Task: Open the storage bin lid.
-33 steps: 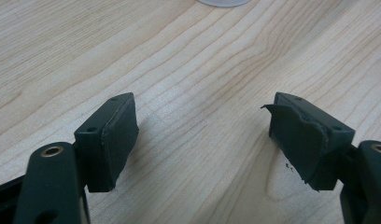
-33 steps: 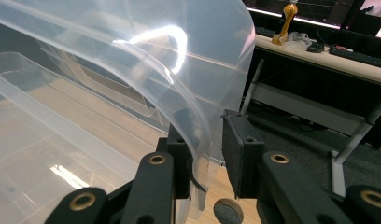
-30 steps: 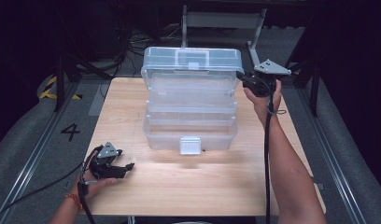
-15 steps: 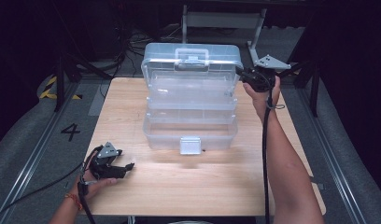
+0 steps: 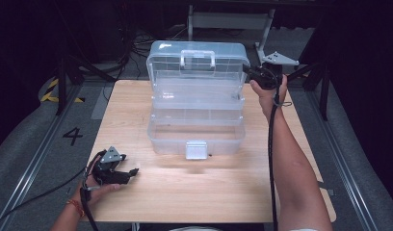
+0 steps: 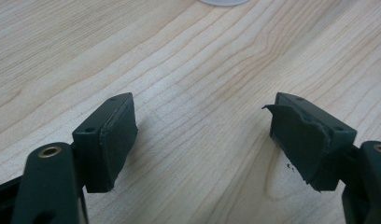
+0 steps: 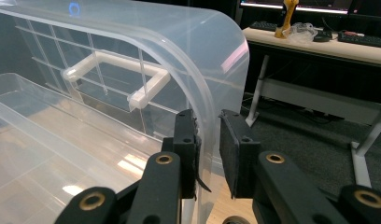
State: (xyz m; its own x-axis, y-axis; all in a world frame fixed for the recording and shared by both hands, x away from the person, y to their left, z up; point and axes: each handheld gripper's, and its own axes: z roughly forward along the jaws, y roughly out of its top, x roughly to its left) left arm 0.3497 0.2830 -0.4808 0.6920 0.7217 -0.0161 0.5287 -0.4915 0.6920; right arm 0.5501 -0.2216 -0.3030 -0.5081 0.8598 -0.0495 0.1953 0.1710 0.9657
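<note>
1. Clear plastic toolbox (image 5: 196, 113) stands at table centre, toward 12 o'clock on the wooden table (image 5: 209, 192); its tiers are stepped open and its white latch (image 5: 195, 149) faces 6 o'clock.
2. Lid (image 5: 197, 57) is raised upright at the far end, its handle (image 7: 116, 74) facing the person.
3. Right gripper (image 7: 208, 154) is at 2 o'clock of the box, jaws nearly closed and clamped on the lid's edge wall, one pad inside, one outside.
4. Left gripper (image 5: 132, 172) rests at 7 o'clock of the table, well apart from the box; jaws stand wide apart, holding nothing, bare wood between them.
</note>
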